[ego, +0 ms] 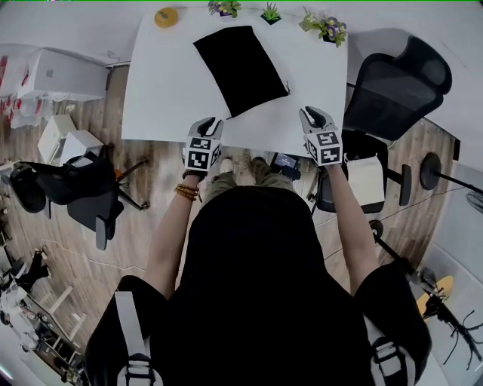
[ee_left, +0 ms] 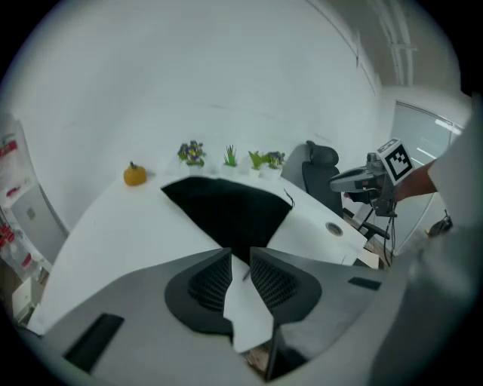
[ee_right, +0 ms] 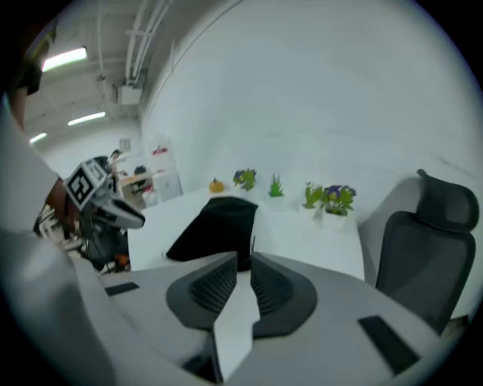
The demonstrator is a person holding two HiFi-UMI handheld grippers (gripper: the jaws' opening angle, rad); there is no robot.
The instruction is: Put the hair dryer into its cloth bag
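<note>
– What do we have on the white table?
– A black cloth bag, lying flat. We hold the left gripper and right gripper at the near edge, flanking it.

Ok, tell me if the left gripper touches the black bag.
Apart. Head view: a strip of bare tabletop separates the left gripper from the bag.

black cloth bag; white table; orange pumpkin; black chair; green plants, purple flowers; brown wood-grain floor
</note>
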